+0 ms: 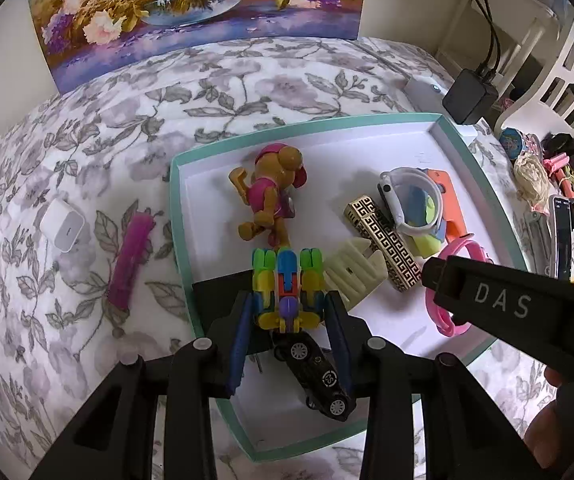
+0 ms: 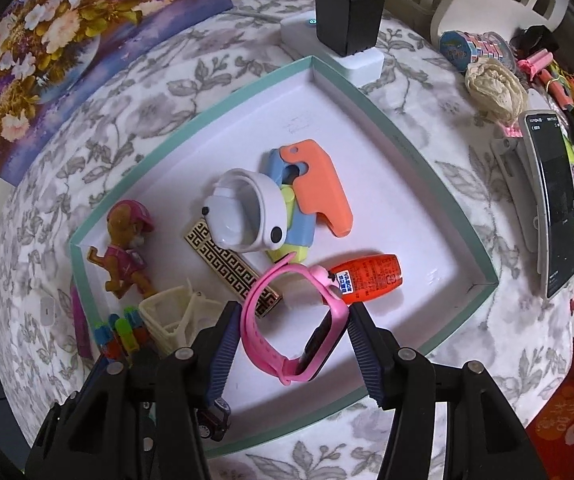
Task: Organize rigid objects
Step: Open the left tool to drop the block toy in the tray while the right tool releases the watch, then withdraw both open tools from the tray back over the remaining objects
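A teal-rimmed white tray (image 1: 177, 216) (image 2: 427, 152) lies on a floral cloth. My left gripper (image 1: 289, 320) has its jaws close around a multicoloured block toy (image 1: 287, 280) above the tray's near left part; a black toy car (image 1: 319, 372) lies under it. My right gripper (image 2: 291, 344) is open with a pink watch (image 2: 287, 332) lying between its fingers in the tray. The tray also holds a dog figure (image 1: 273, 196), a gold-patterned lighter (image 1: 387, 240), a white watch (image 2: 243, 212), an orange and blue toy (image 2: 319, 188), a cream basket (image 2: 171, 316) and an orange bottle (image 2: 371, 276).
A white charger (image 1: 63, 224) and a purple stick (image 1: 129, 256) lie on the cloth left of the tray. A black adapter on a white power strip (image 2: 347, 8), a phone (image 2: 555, 200), a lace roll (image 2: 495, 88) and small toys sit right. A flower painting (image 1: 191, 12) stands behind.
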A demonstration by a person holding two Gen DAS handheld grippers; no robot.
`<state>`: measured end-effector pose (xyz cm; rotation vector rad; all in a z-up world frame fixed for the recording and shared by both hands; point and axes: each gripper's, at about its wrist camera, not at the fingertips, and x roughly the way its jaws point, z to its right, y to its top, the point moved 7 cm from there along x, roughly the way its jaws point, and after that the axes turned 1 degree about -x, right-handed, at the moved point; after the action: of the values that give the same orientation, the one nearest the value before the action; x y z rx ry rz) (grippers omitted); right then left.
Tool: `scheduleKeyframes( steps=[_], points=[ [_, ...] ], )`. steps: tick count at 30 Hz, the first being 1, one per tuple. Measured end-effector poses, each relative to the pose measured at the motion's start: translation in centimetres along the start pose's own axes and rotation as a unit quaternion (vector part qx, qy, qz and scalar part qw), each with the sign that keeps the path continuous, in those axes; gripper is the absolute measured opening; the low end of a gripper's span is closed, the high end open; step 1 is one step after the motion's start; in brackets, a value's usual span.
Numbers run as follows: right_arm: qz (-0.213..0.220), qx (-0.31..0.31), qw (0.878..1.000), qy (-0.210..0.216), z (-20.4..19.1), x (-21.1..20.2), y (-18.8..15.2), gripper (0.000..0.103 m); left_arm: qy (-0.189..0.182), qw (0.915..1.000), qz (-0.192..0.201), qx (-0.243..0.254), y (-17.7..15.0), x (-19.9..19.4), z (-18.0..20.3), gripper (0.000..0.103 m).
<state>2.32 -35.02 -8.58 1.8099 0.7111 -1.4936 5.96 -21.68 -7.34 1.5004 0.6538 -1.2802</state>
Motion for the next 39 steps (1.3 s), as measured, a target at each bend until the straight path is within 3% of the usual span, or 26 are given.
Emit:
scheduleKeyframes(
  steps=[2, 4, 6, 12, 20, 23, 24, 25, 26, 32, 35, 39],
  points=[
    [-0.002, 0.002, 1.000, -0.002, 0.1, 0.1, 0.0, 0.058, -0.002, 1.0000, -0.001, 0.000, 0.0, 0.0, 0.0, 0.040],
    [-0.006, 0.006, 1.000, -0.001, 0.2, 0.3, 0.0, 0.061, -0.001, 1.0000, -0.002, 0.001, 0.1, 0.0, 0.1, 0.050],
    [-0.009, 0.007, 1.000, -0.001, 0.2, 0.5, 0.0, 0.071, -0.001, 1.0000, 0.000, 0.002, 0.1, -0.1, 0.1, 0.050],
    [0.004, 0.003, 1.000, 0.004, -0.3, -0.5, 0.2, 0.079, -0.005, 0.9999, 0.002, -0.014, 0.5, -0.8, -0.6, 0.051],
    [0.037, -0.006, 0.999, 0.001, -0.9, -2.2, 0.6, 0.097, 0.008, 0.9945, 0.013, -0.104, 1.2, -1.9, -5.8, 0.051],
    [0.040, -0.017, 0.999, -0.001, -1.3, -2.2, 0.6, 0.097, 0.020, 0.9906, 0.014, -0.135, 1.2, -2.1, -8.0, 0.052],
    [0.039, -0.021, 0.999, 0.000, -1.6, -2.2, 0.5, 0.098, 0.023, 0.9894, 0.015, -0.143, 1.2, -2.2, -8.6, 0.056],
    [0.038, -0.025, 0.999, 0.001, -1.8, -2.1, 0.5, 0.098, 0.027, 0.9877, 0.015, -0.153, 1.2, -2.3, -9.3, 0.071],
    [0.038, -0.028, 0.999, 0.000, -1.9, -2.0, 0.4, 0.098, 0.031, 0.9855, 0.017, -0.166, 1.2, -2.4, -10.2, 0.078],
    [0.044, -0.050, 0.998, -0.005, -3.0, -2.0, 0.1, 0.103, 0.047, 0.9744, 0.031, -0.218, 1.2, -3.5, -14.0, 0.081],
    [0.046, -0.063, 0.997, -0.003, -3.7, -2.1, -0.1, 0.103, 0.075, 0.9675, 0.038, -0.239, 0.9, -4.2, -16.0, 0.094],
    [0.053, -0.085, 0.995, -0.003, -5.1, -2.3, -0.4, 0.103, 0.096, 0.9587, 0.042, -0.264, 0.5, -4.7, -18.6, 0.095]
  ],
)
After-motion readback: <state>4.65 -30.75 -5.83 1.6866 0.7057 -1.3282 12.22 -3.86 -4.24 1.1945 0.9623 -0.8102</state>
